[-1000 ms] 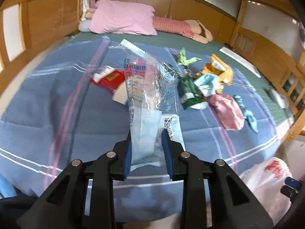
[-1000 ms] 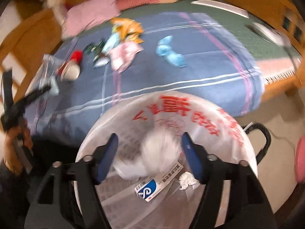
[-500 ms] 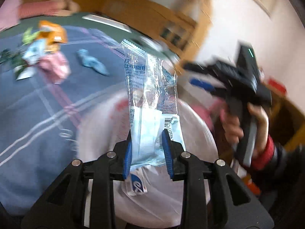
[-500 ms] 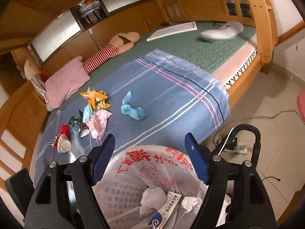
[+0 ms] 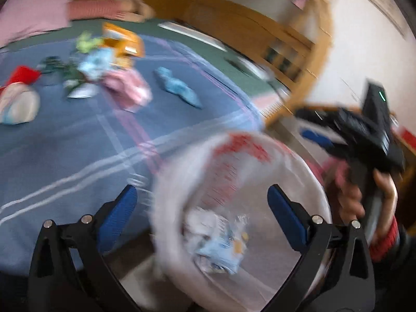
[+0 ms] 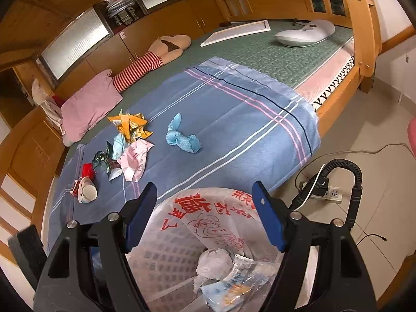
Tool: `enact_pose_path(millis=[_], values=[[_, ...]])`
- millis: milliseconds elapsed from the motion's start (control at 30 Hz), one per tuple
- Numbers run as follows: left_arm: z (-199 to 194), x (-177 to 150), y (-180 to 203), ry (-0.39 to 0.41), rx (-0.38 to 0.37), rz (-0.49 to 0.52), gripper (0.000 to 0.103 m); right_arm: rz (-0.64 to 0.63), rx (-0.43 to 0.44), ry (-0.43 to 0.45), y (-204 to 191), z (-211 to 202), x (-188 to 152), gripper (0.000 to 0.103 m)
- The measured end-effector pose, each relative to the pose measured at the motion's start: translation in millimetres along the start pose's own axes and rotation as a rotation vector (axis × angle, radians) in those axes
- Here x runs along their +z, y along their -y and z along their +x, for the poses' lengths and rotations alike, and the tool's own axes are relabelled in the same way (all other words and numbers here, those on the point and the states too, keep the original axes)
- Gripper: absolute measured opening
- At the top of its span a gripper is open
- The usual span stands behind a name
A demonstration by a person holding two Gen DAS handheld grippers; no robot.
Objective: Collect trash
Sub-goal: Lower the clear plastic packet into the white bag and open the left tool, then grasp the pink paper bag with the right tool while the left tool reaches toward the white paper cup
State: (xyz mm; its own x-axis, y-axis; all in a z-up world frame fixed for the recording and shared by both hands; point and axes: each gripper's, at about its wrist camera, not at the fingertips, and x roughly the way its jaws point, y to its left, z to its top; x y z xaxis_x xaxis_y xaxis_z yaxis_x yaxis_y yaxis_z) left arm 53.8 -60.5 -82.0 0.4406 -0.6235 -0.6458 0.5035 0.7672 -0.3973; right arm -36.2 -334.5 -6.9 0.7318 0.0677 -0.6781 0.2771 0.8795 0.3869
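A white bin bag (image 6: 208, 208) with red print lines a basket beside the bed; it also shows in the left wrist view (image 5: 234, 161). The clear plastic wrapper (image 6: 234, 283) lies inside it among crumpled paper (image 6: 213, 262); the left wrist view shows the wrapper blurred (image 5: 221, 244). My left gripper (image 5: 202, 208) is open and empty above the bag. My right gripper (image 6: 204, 210) is open and empty over the bag's rim. Several pieces of trash lie on the blue blanket: an orange wrapper (image 6: 130, 124), a pink wrapper (image 6: 135, 161), a blue crumpled cloth (image 6: 182, 137), a red packet (image 6: 87, 171).
A pink pillow (image 6: 88, 106), a striped plush toy (image 6: 153, 57), a white picture frame (image 6: 236, 32) and a white device (image 6: 304, 33) lie on the bed. A power strip (image 6: 332, 195) and cables sit on the floor tiles. The bed's wooden footboard (image 6: 364, 26) stands to the right.
My left gripper opened and let the clear wrapper fall into the bag. The left gripper's view is swinging and blurred. The right gripper has barely moved.
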Motion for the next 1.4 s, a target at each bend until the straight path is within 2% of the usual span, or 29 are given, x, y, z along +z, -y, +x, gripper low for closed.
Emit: enact_pose_path(millis=[167, 367, 467, 600, 733, 800, 833, 867, 933, 1000, 1067, 1133, 1200, 1300, 1367, 1400], values=[[-9.5, 11.3, -27.8, 0.068, 0.306, -0.085, 0.1, -0.02, -0.003, -0.007, -9.0, 3.5, -0.8, 0.074], [-31.8, 14.7, -58.6, 0.158, 0.58, -0.209, 0.1, -0.051, 0.007, -0.02, -20.4, 6.8, -4.4, 0.074], [-42.1, 13.5, -67.3, 0.183, 0.665, -0.235, 0.1, -0.083, -0.001, -0.025, -28.1, 9.2, -6.9, 0.074], [-58.3, 25.1, -76.7, 0.225, 0.708, -0.207, 0.1, -0.118, 0.017, -0.06, -44.2, 21.3, -4.9, 0.074], [-85.1, 61.7, -98.6, 0.273, 0.883, -0.133, 0.1, -0.145, 0.058, -0.093, -72.7, 44.4, 7.7, 0.074], [-99.9, 72.9, -120.8, 0.278, 0.951, -0.159, 0.1, -0.195, 0.082, -0.093, -100.1, 63.1, 14.7, 0.074], [-106.3, 72.3, -133.0, 0.284, 0.965, -0.192, 0.1, -0.226, 0.091, -0.09, -115.6, 73.2, 16.4, 0.074], [-113.5, 68.2, -151.1, 0.286, 0.972, -0.278, 0.1, -0.247, 0.1, -0.091, -128.1, 81.7, 17.4, 0.074], [-125.0, 57.9, -176.8, 0.297, 0.925, -0.468, 0.1, -0.286, 0.131, -0.116, -158.2, 104.9, 18.7, 0.074], [-142.5, 43.2, -192.2, 0.384, 0.831, -0.628, 0.1, -0.311, 0.164, -0.149, -190.2, 130.4, 17.9, 0.074], [-159.8, 29.2, -203.3, 0.476, 0.803, -0.75, 0.1, -0.36, 0.196, -0.211, -227.7, 161.4, 10.2, 0.074], [-167.6, 17.9, -211.0, 0.528, 0.8, -0.847, 0.1, -0.42, 0.205, -0.247, -260.0, 187.5, -2.5, 0.074], [-171.2, 6.8, -219.2, 0.56, 0.76, -0.936, 0.1, -0.473, 0.236, -0.294, -293.1, 218.1, -18.0, 0.074], [-165.9, -2.6, -234.3, 0.543, 0.672, -1.033, 0.1, -0.401, 0.32, -0.36, -317.3, 254.2, -26.8, 0.074], [-166.0, -6.5, -239.3, 0.533, 0.665, -1.05, 0.1, -0.367, 0.334, -0.4, -328.4, 269.5, -31.4, 0.074], [-167.5, -7.7, -239.7, 0.536, 0.676, -1.052, 0.1, -0.383, 0.334, -0.418, -335.8, 275.3, -35.5, 0.071]])
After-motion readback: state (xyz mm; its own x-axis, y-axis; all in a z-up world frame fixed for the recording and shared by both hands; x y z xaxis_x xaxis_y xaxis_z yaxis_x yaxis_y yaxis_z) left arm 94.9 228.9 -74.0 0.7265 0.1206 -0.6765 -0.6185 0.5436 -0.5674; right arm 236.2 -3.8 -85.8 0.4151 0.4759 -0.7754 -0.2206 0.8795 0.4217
